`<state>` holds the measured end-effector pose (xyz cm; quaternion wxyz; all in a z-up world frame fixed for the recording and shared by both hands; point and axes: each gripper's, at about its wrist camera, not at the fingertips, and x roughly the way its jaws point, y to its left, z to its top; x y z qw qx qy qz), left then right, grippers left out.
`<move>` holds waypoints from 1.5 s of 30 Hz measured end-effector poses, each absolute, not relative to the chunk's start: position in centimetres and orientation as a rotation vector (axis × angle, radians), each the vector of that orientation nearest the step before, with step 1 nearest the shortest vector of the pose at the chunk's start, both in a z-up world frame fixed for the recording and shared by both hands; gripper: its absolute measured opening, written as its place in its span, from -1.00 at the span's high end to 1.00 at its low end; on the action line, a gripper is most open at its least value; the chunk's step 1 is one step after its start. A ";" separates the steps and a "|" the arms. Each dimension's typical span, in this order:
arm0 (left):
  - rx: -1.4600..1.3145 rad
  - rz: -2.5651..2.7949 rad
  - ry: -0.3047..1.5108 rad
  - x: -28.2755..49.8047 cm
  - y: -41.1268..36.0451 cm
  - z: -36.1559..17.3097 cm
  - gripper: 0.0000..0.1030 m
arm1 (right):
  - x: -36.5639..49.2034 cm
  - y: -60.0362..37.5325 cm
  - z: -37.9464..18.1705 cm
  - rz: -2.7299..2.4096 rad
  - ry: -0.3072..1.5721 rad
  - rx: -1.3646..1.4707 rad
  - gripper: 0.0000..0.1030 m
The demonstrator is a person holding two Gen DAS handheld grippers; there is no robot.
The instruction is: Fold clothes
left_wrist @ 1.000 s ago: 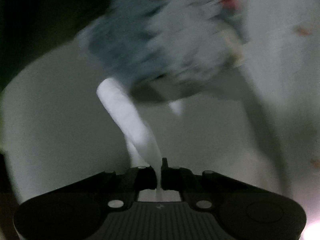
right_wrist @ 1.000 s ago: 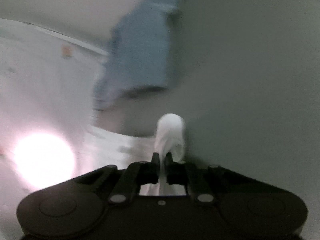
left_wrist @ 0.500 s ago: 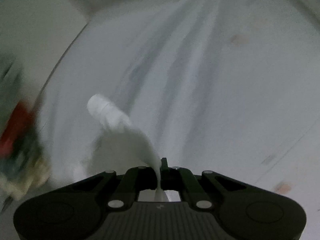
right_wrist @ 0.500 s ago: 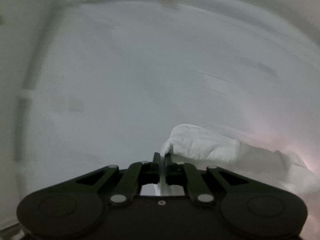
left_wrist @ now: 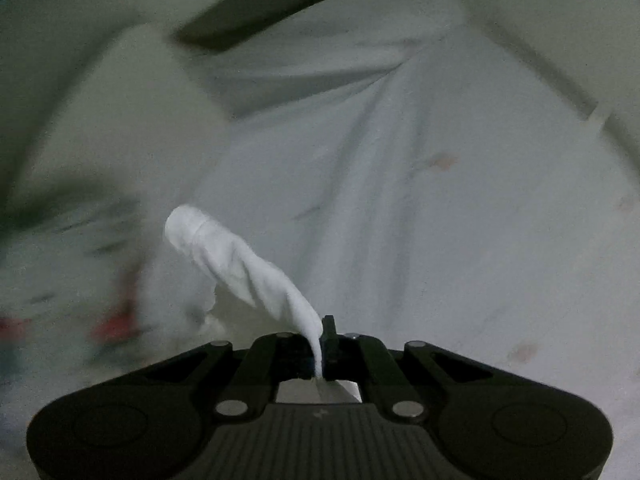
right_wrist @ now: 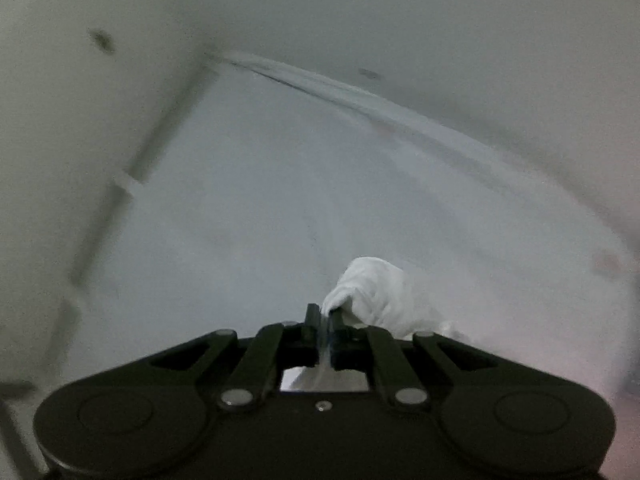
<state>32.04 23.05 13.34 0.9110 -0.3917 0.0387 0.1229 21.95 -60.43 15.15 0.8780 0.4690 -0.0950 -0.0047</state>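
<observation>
My left gripper (left_wrist: 320, 332) is shut on a white garment (left_wrist: 240, 260); a rolled fold of it, like a sleeve end, sticks up and to the left from the jaws. My right gripper (right_wrist: 325, 314) is shut on another part of the white garment (right_wrist: 376, 292), which bunches just right of the jaws. Both hold the cloth above a white bed sheet (left_wrist: 440, 220). The rest of the garment is hidden below the grippers.
The sheet (right_wrist: 300, 208) is wrinkled and has small reddish spots. A blurred pile of patterned clothes (left_wrist: 72, 280) with red patches lies at the left. A pale pillow (left_wrist: 132, 120) and light walls (right_wrist: 80, 140) border the bed.
Both grippers have swung with the white garment: the blue patterned clothing has left the middle of both views, and the bed sheet and wall corner now fill them. Both grips stay shut.
</observation>
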 end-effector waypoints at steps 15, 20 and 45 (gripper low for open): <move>-0.503 0.624 0.820 23.9 19.0 -14.1 0.94 | 13.9 -61.8 -15.2 -0.638 0.406 1.290 0.92; -0.452 0.608 0.803 23.9 17.7 -12.4 0.91 | 15.9 -62.3 -11.5 -0.553 0.345 1.204 0.92; -0.379 0.710 0.806 27.5 14.6 -11.3 -0.36 | 23.4 -64.5 -10.6 -0.571 0.606 0.759 0.03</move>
